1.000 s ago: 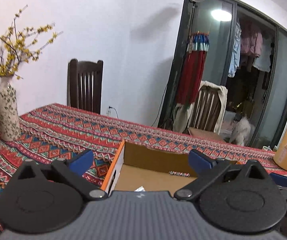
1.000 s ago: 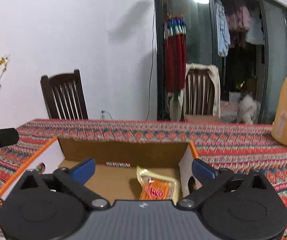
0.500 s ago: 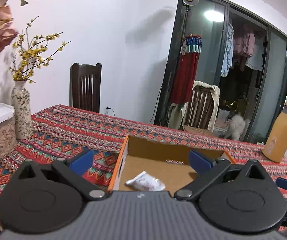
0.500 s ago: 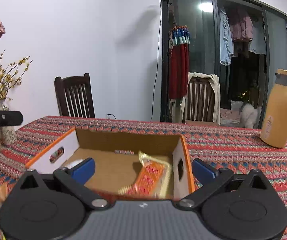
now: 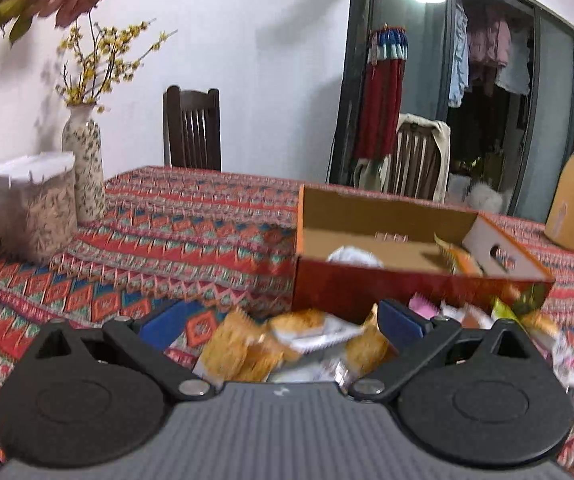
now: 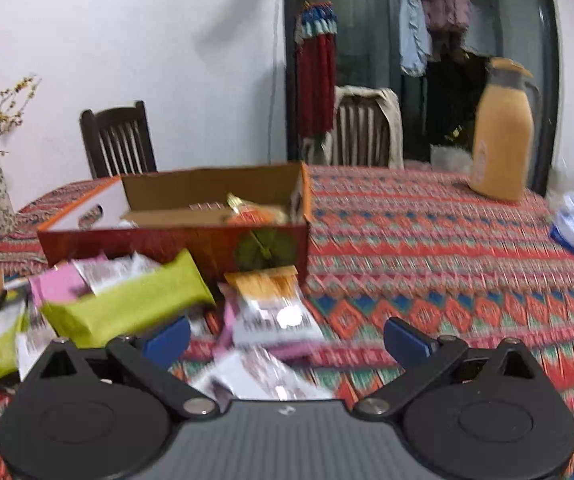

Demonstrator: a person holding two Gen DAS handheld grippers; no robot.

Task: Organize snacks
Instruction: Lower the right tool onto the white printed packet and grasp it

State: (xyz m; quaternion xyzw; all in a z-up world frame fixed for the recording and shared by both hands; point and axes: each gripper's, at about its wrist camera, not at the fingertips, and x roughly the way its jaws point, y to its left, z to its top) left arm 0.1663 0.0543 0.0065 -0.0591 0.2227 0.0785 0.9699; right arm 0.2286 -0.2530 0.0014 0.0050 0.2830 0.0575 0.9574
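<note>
Right now both tongs are hanging over the patterned surface (image 6: 427,248) with their blue tips spread wide and nothing between them. Under the left tongs (image 5: 279,322) a heap of snack packets (image 5: 287,344) is lying, yellow-orange ones with a white wrapper across them, just in front of the cardboard box (image 5: 407,284). Inside that box a white packet (image 5: 353,256) and an orange packet (image 5: 461,260) are sitting on the bottom. Below the right tongs (image 6: 287,338) more packets are spreading out: a long green packet (image 6: 127,308) is leaning tilted on the pile, a pink-edged packet (image 6: 275,316) is lying beside it, and an orange packet is touching the box front. Off to the side a yellow jug (image 6: 501,148) is standing upright, and a vase (image 5: 83,168) and a lidded jar (image 5: 39,208) are standing near the wall.
</note>
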